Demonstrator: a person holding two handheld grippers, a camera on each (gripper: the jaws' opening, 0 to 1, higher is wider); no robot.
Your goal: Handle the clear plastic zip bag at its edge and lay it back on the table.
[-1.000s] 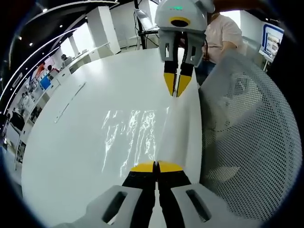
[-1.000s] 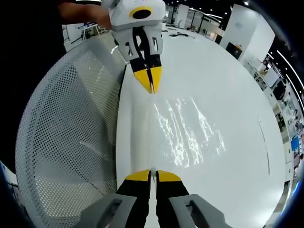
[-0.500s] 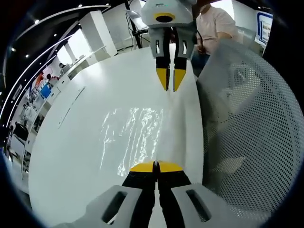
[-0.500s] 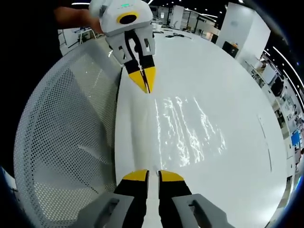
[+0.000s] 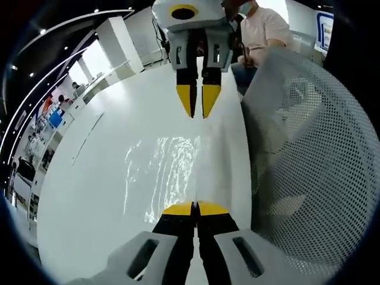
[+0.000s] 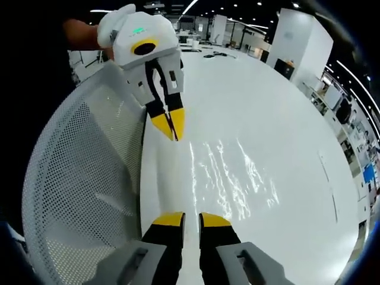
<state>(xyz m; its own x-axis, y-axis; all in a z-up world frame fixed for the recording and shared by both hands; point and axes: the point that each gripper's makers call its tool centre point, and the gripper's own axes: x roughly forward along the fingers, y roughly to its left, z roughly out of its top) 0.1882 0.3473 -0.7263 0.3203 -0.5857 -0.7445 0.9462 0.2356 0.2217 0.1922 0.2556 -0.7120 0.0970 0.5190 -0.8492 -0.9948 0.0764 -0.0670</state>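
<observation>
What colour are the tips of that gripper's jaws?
Yellow, on black jaws. Best seen in the left gripper view, on the right gripper above the clear bag.

Bright overhead glare on glossy table (image 5: pixel 89 178), fisheye-warped edges.

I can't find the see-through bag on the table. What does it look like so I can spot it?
Start at the big white table, then go to the edge beside the white mesh chair. The bag lies flat there; its crinkly, shiny glints set it apart from the smooth tabletop.
</observation>
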